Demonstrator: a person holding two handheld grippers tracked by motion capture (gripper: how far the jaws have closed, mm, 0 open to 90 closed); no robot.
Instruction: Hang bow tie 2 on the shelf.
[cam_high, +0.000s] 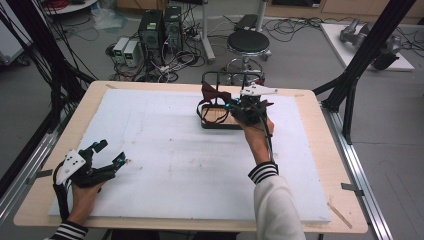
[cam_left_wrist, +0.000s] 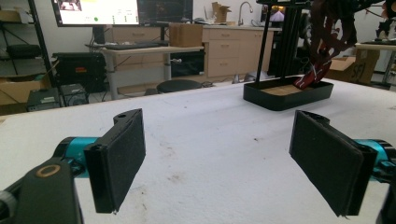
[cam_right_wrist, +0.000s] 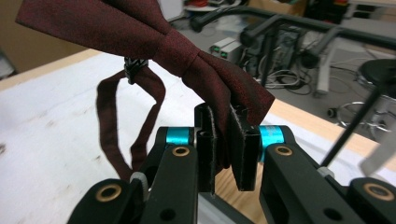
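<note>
One white foam-topped wooden table holds one shallow black rectangular tray. Above the tray, the right gripper is clamped on one wing of a single dark red fabric bow tie. The left gripper rests near the table's edge, jaws wide apart.

The right claw hides one wing of the bow tie.

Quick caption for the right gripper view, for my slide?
Right gripper jaws shut on dark red bow tie, strap loop dangling.
</note>
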